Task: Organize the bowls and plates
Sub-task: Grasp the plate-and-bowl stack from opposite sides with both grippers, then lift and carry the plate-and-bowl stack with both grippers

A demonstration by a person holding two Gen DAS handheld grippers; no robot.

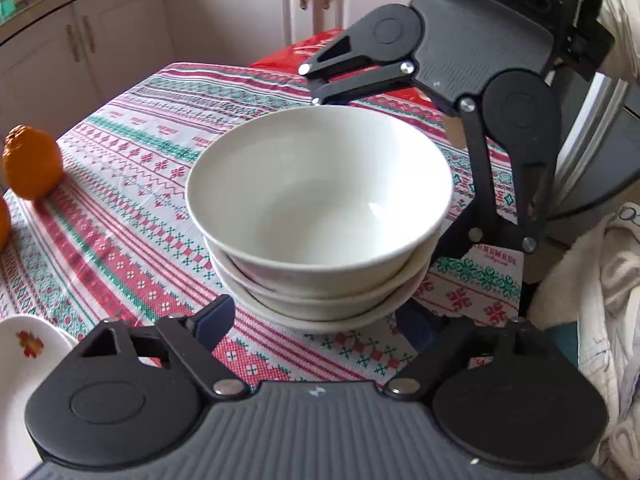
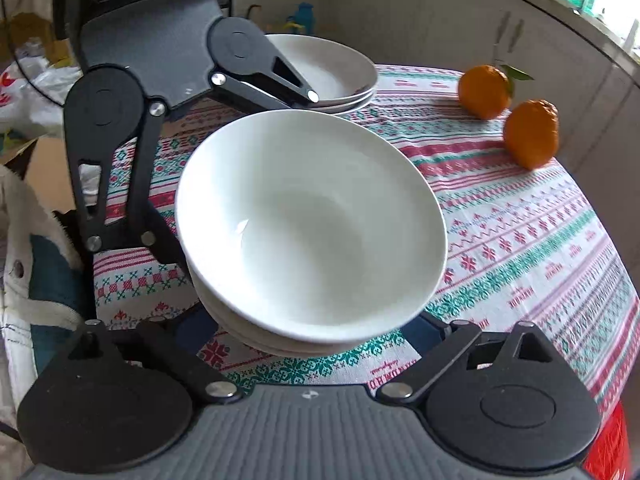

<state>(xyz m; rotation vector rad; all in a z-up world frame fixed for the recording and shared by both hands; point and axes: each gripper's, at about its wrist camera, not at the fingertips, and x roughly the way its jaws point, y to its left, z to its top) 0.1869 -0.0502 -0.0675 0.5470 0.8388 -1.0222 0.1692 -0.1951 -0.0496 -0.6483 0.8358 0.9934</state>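
A stack of white bowls (image 1: 320,200) sits on the patterned tablecloth (image 1: 132,208), seen also in the right wrist view (image 2: 312,220). My left gripper (image 1: 316,332) is open, its fingers on either side of the stack's base. My right gripper (image 2: 308,332) is also open around the stack from the opposite side; it shows across the stack in the left wrist view (image 1: 400,160). A second stack of white plates (image 2: 332,68) stands farther back on the table. A white dish with a flower print (image 1: 24,360) lies at the near left.
Two oranges (image 2: 484,92) (image 2: 532,140) lie on the table to the right; one shows in the left wrist view (image 1: 32,164). White cabinets (image 1: 240,8) stand beyond the table. A red bag (image 1: 320,52) lies past the table's far edge. A white garment (image 1: 592,300) lies at the right.
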